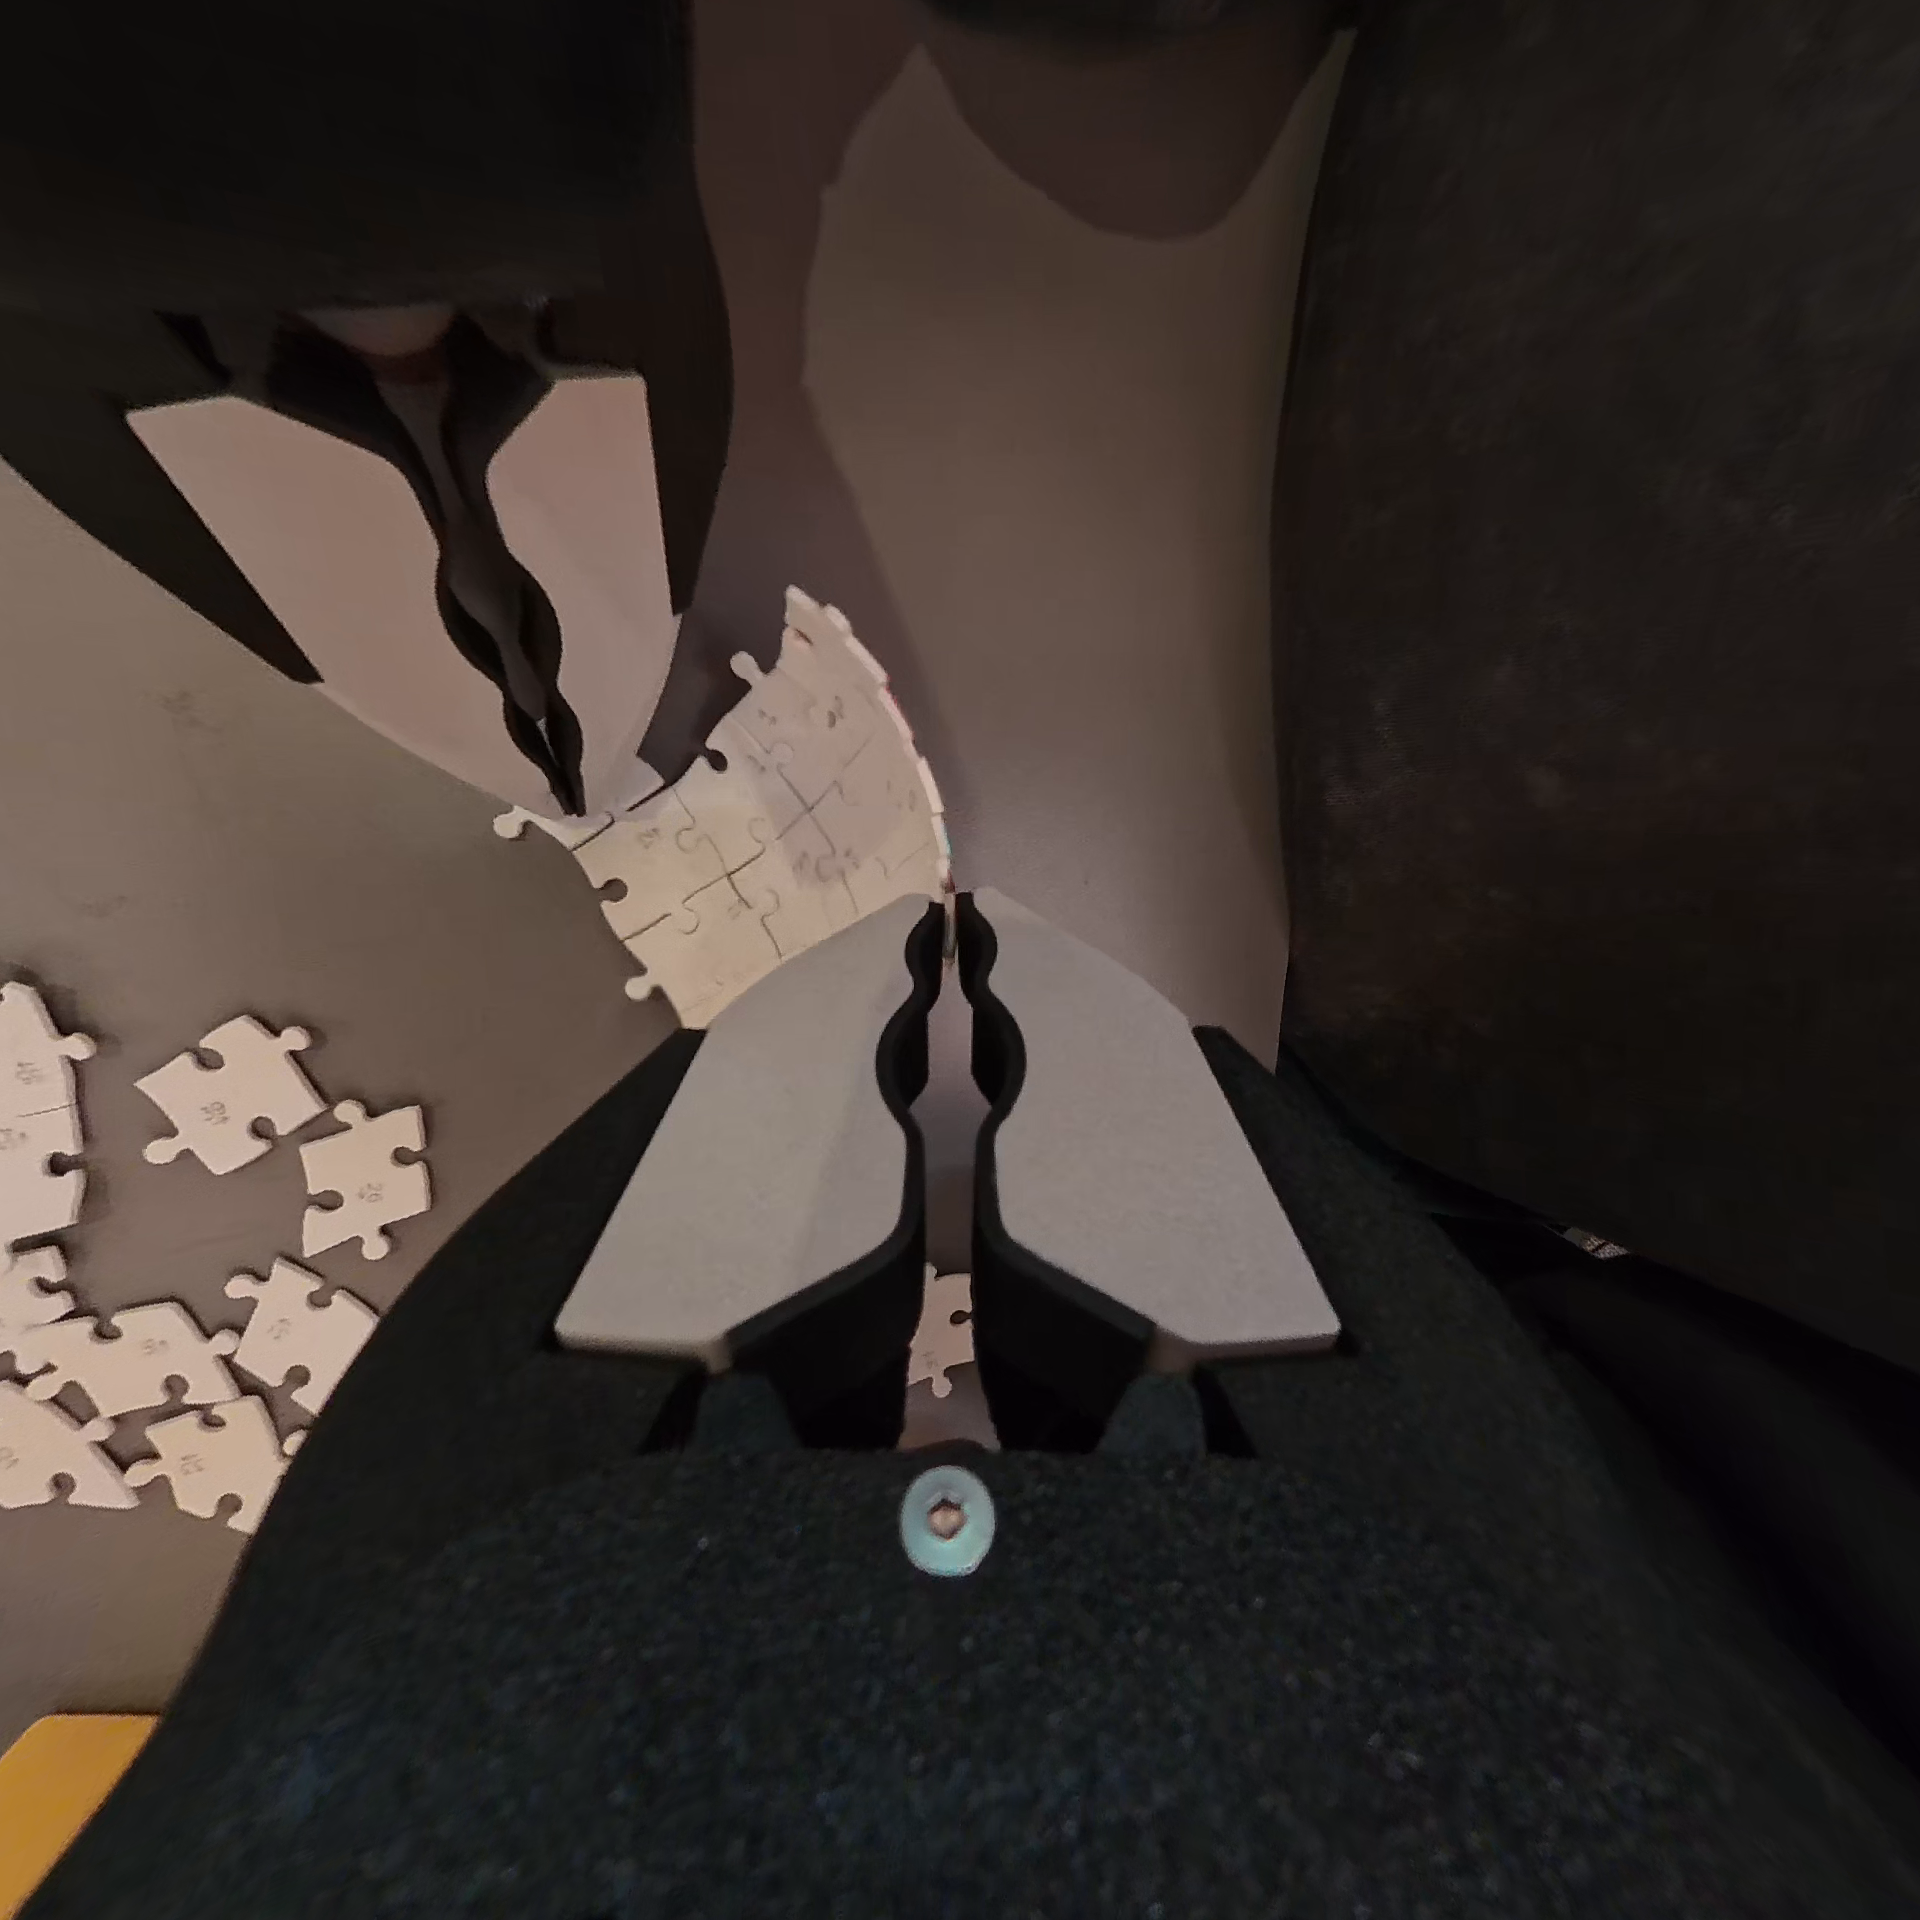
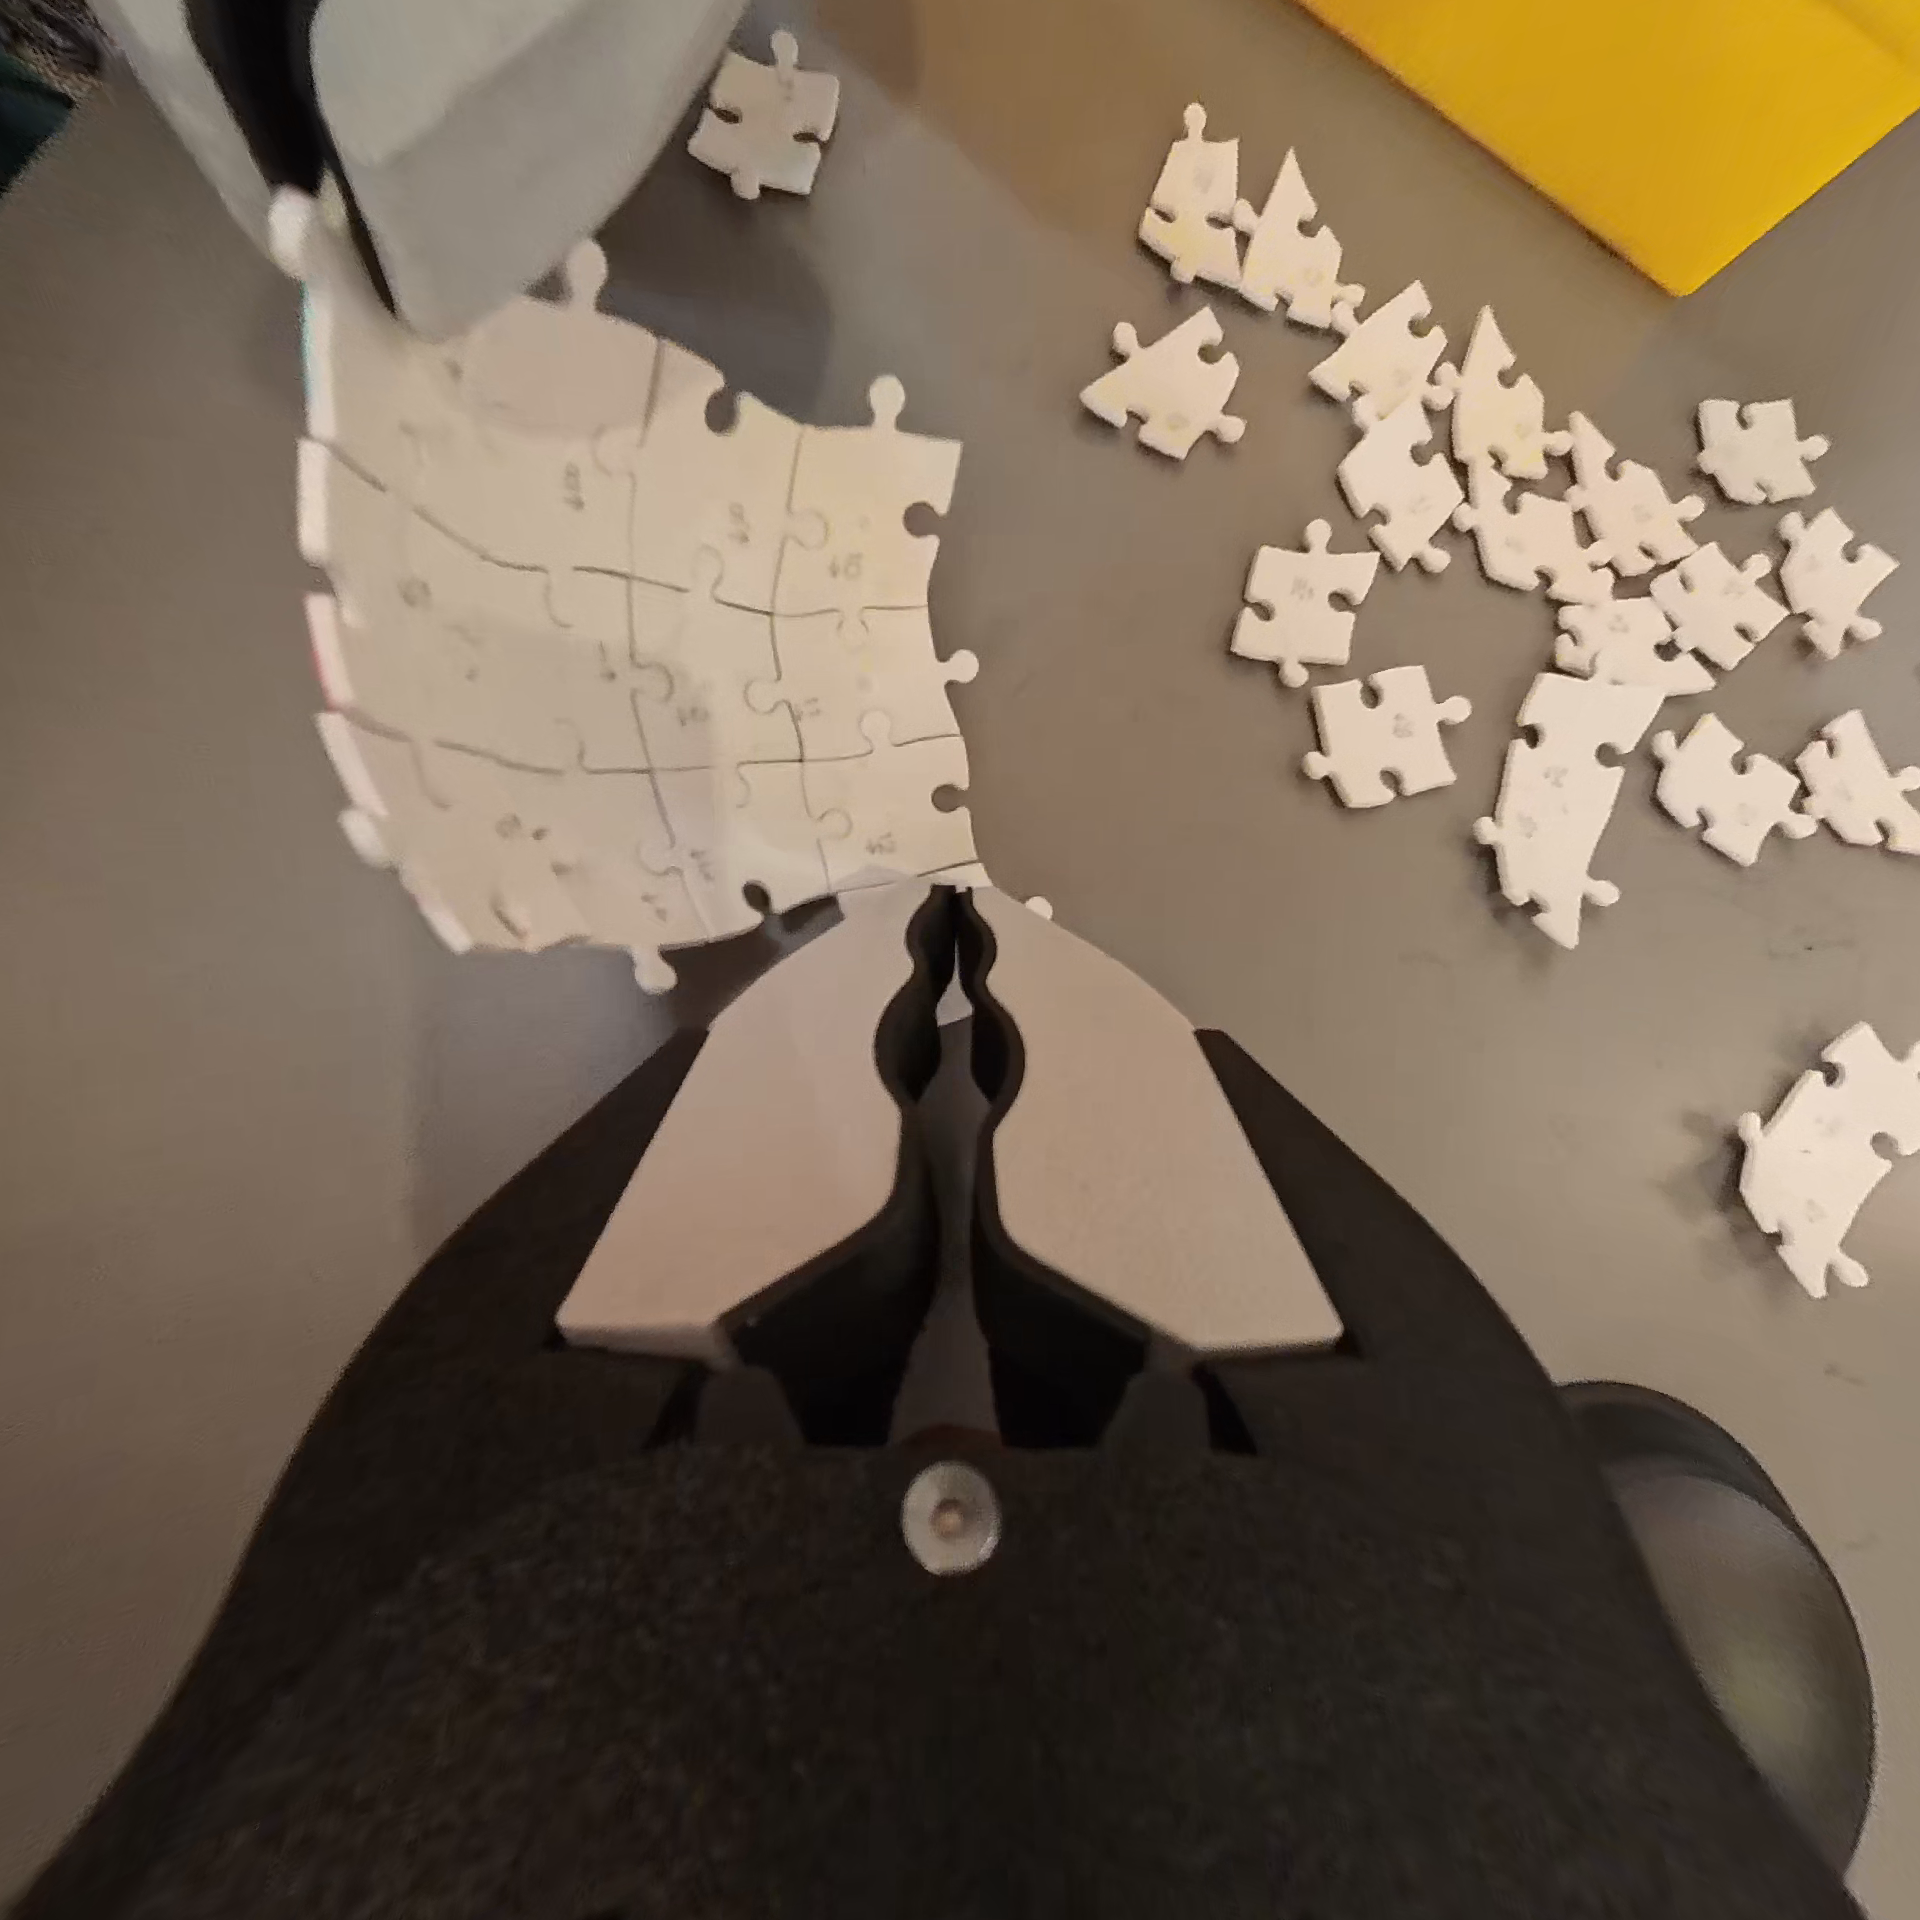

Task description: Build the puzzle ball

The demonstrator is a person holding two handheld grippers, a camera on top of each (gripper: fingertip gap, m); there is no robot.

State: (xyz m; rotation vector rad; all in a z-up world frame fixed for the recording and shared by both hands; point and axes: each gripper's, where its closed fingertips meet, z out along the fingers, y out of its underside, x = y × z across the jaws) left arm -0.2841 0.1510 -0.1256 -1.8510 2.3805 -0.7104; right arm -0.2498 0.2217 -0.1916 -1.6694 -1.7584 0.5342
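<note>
I have both grippers pinching one curved panel of joined white puzzle pieces [image 2: 644, 644], lifted above the grey table [image 2: 156, 1039]. At centre frame my right gripper [image 2: 954, 902] clamps the panel's lower corner; my left gripper [image 1: 951, 914] grips the opposite edge, seemingly just the rim, though that view is dim. Loose pieces [image 2: 1558, 582] lie scattered at upper right, near a yellow box [image 2: 1662, 125] in the top right corner.
</note>
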